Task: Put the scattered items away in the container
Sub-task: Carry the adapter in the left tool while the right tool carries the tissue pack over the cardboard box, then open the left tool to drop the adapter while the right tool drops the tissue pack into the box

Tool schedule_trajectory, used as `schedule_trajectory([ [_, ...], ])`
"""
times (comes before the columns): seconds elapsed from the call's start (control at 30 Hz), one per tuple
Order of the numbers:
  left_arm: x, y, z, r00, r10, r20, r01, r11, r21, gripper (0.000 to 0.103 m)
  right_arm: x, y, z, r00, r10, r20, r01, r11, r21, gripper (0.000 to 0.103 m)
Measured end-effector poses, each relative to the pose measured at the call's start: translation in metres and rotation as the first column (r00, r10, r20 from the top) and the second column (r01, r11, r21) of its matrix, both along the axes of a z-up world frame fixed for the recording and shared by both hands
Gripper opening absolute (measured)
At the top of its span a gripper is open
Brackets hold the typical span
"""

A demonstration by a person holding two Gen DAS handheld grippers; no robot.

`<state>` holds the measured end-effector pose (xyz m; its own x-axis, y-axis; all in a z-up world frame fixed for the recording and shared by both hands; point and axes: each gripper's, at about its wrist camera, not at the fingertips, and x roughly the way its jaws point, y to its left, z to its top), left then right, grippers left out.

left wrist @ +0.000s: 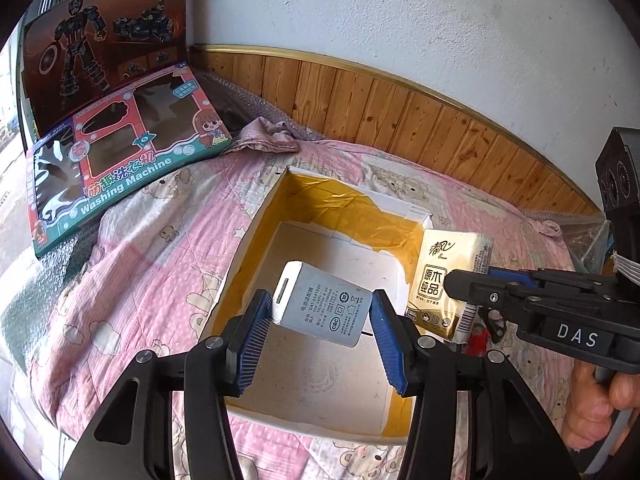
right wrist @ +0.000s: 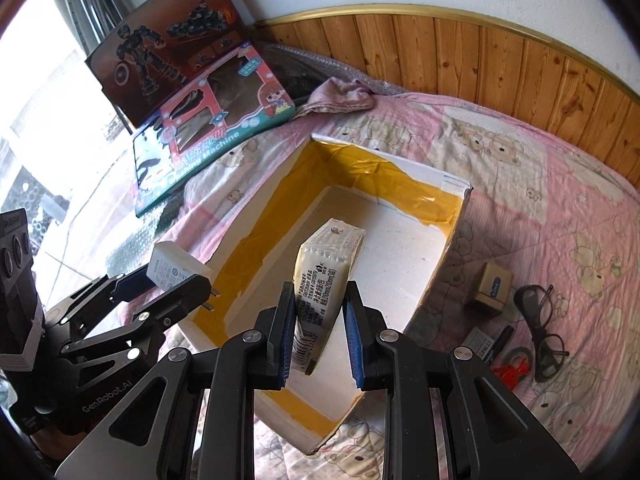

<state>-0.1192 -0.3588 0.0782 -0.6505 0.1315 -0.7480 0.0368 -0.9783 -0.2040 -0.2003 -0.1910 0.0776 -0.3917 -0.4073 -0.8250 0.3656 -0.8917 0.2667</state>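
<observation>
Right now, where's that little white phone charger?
The charger is held in the left gripper, above the open box on the pink bedspread, with the tissue pack in the right gripper beside it.

A: Where does the open box sit?

B: On the bed, in the middle. Two toy boxes lie behind it to the left, with a crumpled cloth just beside them by the wall.

A: And to its right?

B: A small carton, glasses, a marker and a tape roll lie on the bed.

A: Above the box?

B: The power adapter in the left gripper, over the left rim; the tissue pack in the right gripper.
</observation>
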Motion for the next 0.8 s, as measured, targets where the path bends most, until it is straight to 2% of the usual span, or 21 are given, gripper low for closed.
schedule_trajectory([
  [0.8,-0.095,0.017,-0.040,0.989,-0.057,0.134,0.061,0.998,-0.026,0.052,-0.069,0.003,-0.043,0.996,-0.004,0.086,0.001,0.999,0.032,0.025],
])
